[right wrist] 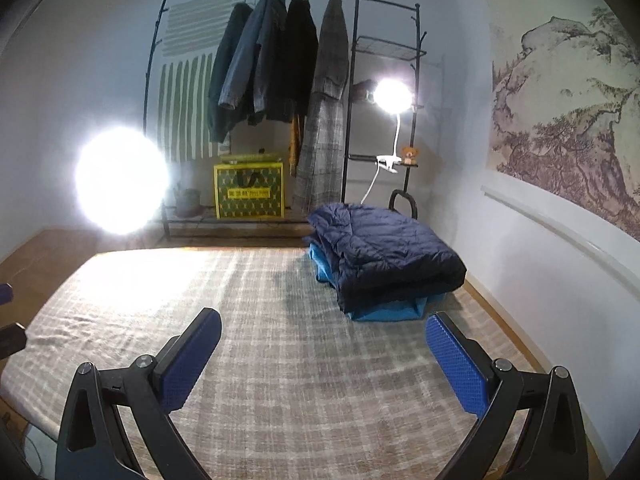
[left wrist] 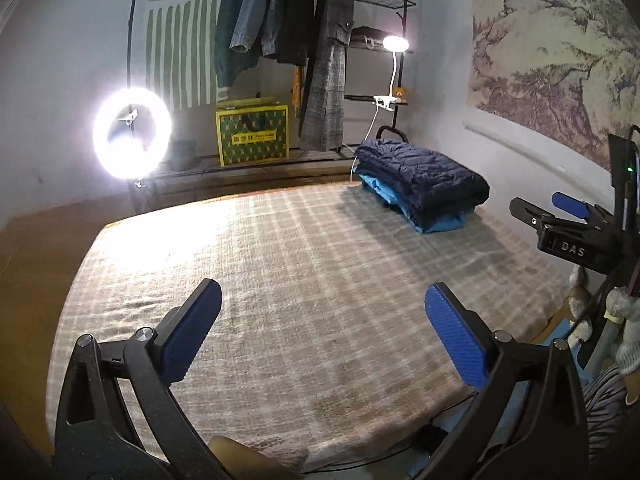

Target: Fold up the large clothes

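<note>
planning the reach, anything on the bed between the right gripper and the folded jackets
Nothing: in the right wrist view only bare checked blanket lies between the open right gripper and the folded jackets.

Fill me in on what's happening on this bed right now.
A person holds a claw in each hand over a plaid blanket spread on the bed. The left claw and right claw are both open and empty. Two folded jackets sit stacked at the far right corner: a navy puffer jacket on top of a light blue jacket. More coats hang on the rack behind.
</note>
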